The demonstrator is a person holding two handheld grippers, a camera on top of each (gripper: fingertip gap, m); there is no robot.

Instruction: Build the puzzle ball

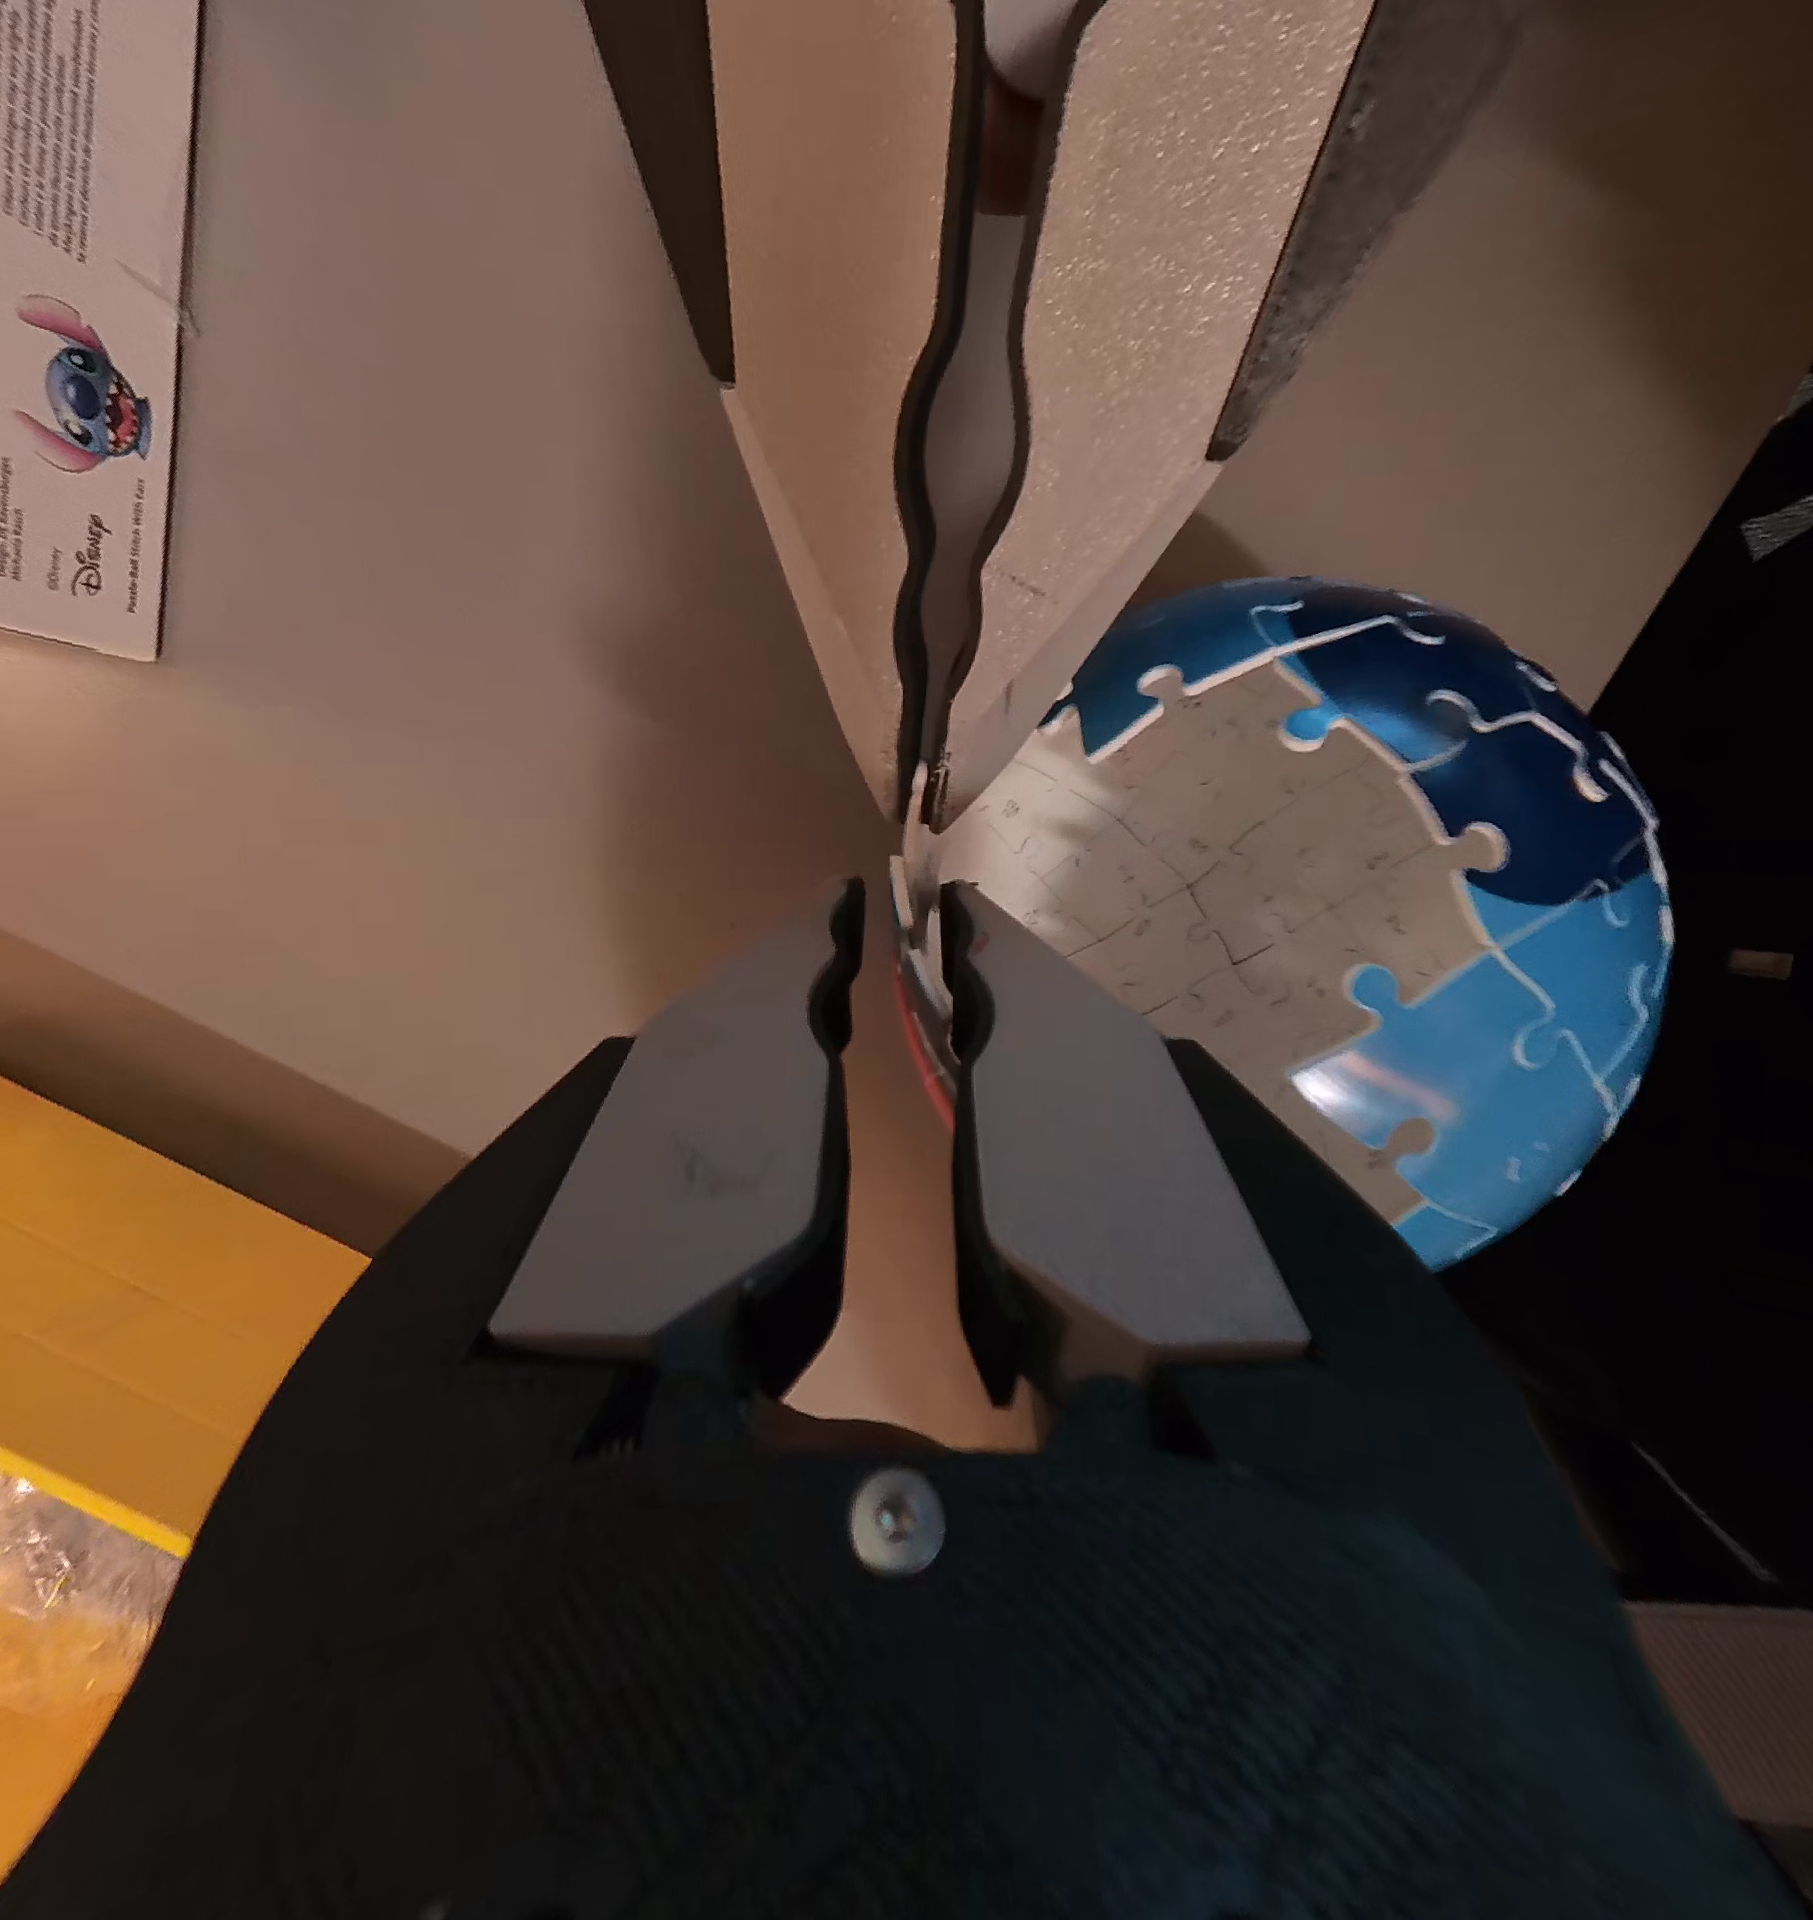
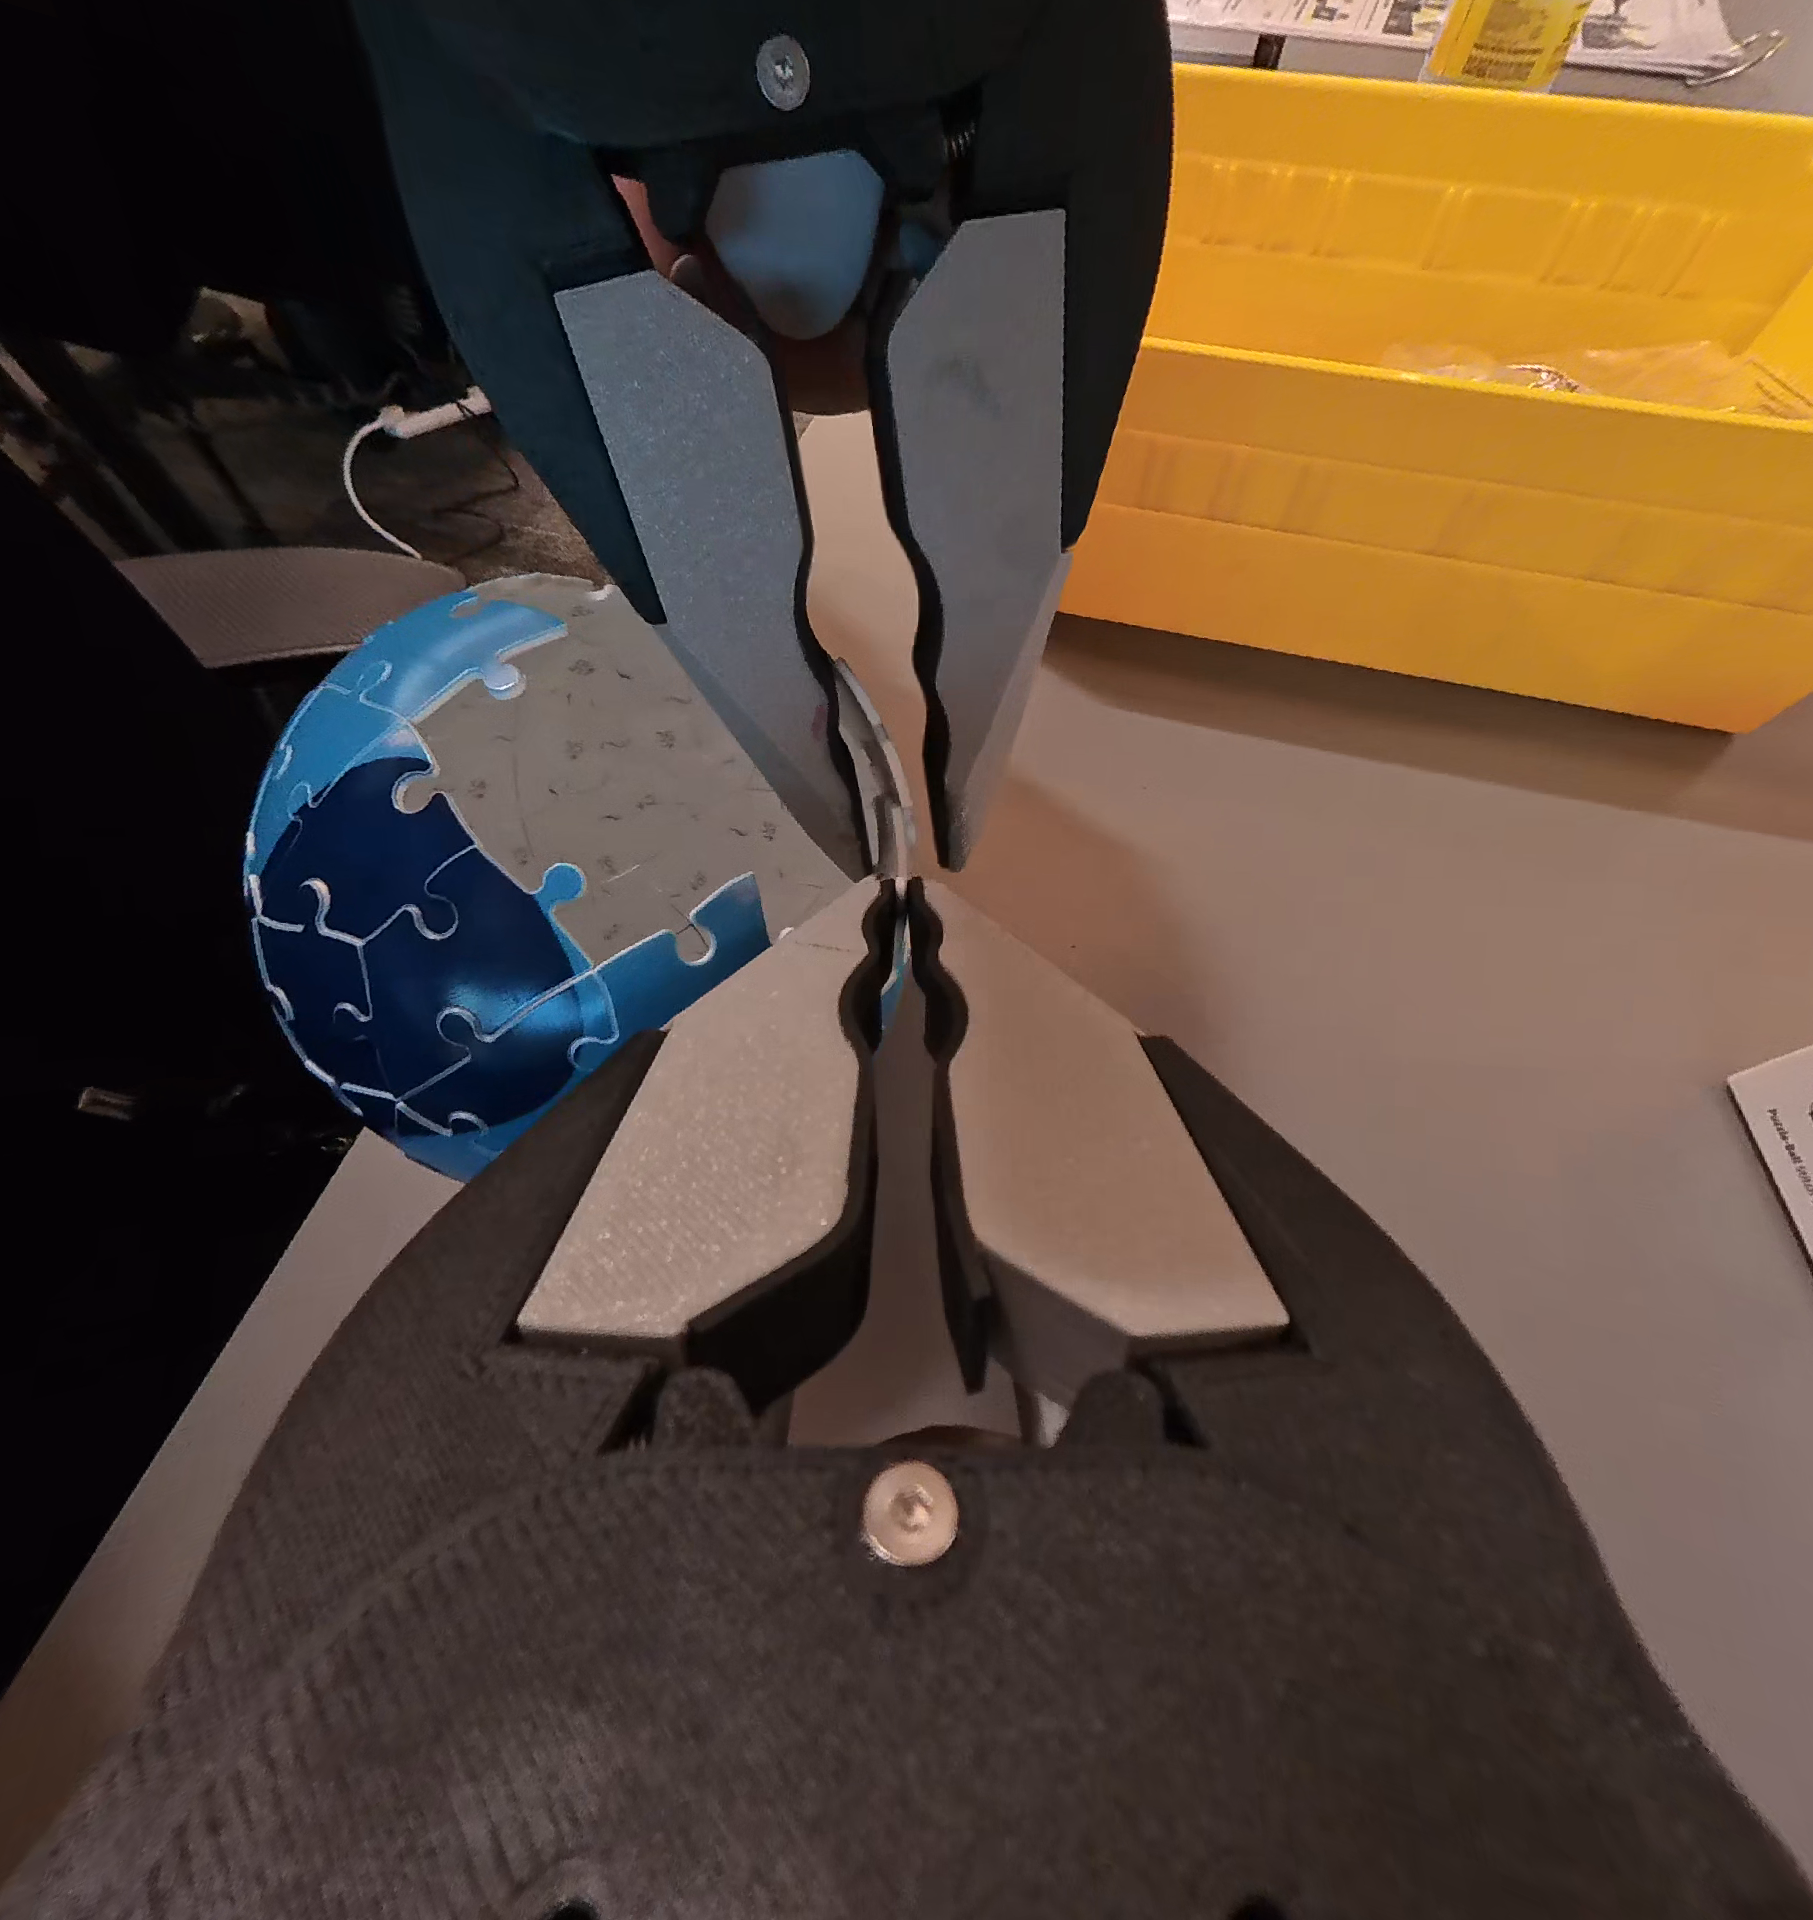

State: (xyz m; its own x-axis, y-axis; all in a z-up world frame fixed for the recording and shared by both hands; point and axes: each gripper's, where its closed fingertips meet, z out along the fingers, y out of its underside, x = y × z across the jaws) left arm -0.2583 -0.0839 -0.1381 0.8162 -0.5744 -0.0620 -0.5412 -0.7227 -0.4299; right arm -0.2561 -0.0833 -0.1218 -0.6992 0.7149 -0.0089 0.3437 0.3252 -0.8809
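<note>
A grey tabletop (image 2: 1401, 935) holds a yellow bin (image 2: 1453, 499); dark floor beyond its edge.

Beige-grey table (image 2: 1401, 935), smooth top, its near-left edge ran diagonally against a dark background in the right wrist view. Yellow plastic bin (image 2: 1453, 540) sat on it at the far right, ribbed wall facing the camera, crinkled clear plastic bags (image 2: 1567, 369) inside. White printed card (image 2: 1806, 1174) with a blue cartoon figure lay flat near the right edge. In the left wrist view the same card (image 1: 60, 343) lay at upper left and the bin (image 1: 123, 1278) at lower left, well apart.
</note>
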